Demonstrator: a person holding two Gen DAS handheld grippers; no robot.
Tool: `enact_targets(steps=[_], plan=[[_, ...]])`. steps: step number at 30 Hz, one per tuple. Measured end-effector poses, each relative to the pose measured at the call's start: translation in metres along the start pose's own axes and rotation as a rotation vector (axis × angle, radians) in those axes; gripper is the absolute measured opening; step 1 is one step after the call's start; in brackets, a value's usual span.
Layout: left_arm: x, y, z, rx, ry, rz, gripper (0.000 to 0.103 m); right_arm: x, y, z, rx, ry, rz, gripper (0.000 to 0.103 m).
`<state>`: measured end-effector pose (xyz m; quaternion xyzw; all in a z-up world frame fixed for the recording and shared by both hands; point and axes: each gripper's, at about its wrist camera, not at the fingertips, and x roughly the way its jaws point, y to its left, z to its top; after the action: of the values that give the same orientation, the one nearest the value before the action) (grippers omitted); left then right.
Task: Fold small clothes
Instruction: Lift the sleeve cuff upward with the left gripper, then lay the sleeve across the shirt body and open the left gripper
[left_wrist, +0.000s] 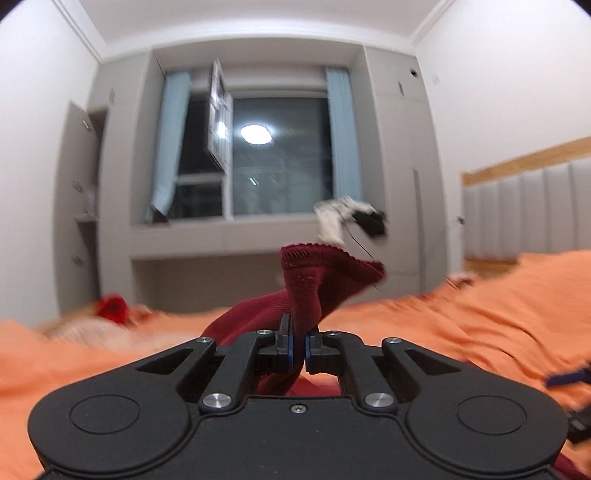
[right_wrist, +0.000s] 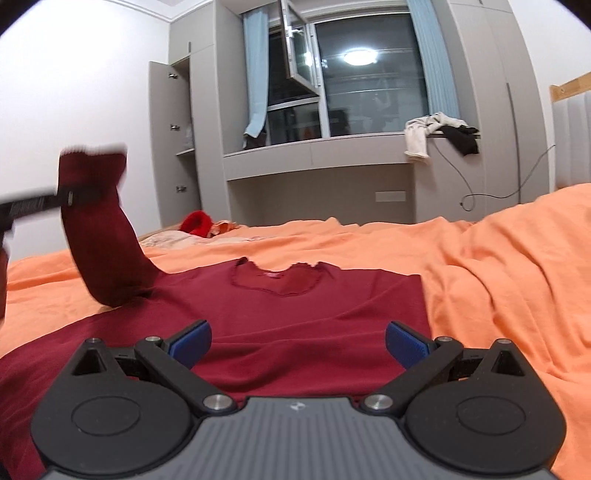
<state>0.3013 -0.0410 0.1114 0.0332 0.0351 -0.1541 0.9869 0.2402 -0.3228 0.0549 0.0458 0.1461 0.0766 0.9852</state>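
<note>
Right wrist | sleeve (right_wrist: 99, 236) pinched in left hand-held gripper (right_wrist: 79, 195)

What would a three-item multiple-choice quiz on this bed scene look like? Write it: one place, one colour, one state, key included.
1. Where does the dark red shirt lie?
A. on the orange sheet
B. on the window ledge
C. on the floor

2. What colour are the curtains?
A. green
B. light blue
C. yellow

3. How stands the right gripper?
A. shut on the collar
B. shut on nothing
C. open

Key: A, shirt spread on the sheet; B, pale blue drapes; C, blue pads wide apart.
</note>
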Motion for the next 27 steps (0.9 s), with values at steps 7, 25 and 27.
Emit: enact_targets(steps=[7, 25, 27], plan=[[-0.005, -0.016, -0.074, -0.044, 0.133, -0.099, 0.006, 0.000, -0.007, -0.004, -0.015, 0.000, -0.039, 0.103], [-0.030, -0.012, -0.107, -0.006, 0.355, -0.396, 0.041, 0.025, -0.005, -0.013, 0.011, 0.091, -0.017, 0.103], [-0.034, -0.013, -0.107, -0.004, 0.369, -0.452, 0.047, 0.026, -0.005, -0.013, 0.017, 0.098, -0.016, 0.103]])
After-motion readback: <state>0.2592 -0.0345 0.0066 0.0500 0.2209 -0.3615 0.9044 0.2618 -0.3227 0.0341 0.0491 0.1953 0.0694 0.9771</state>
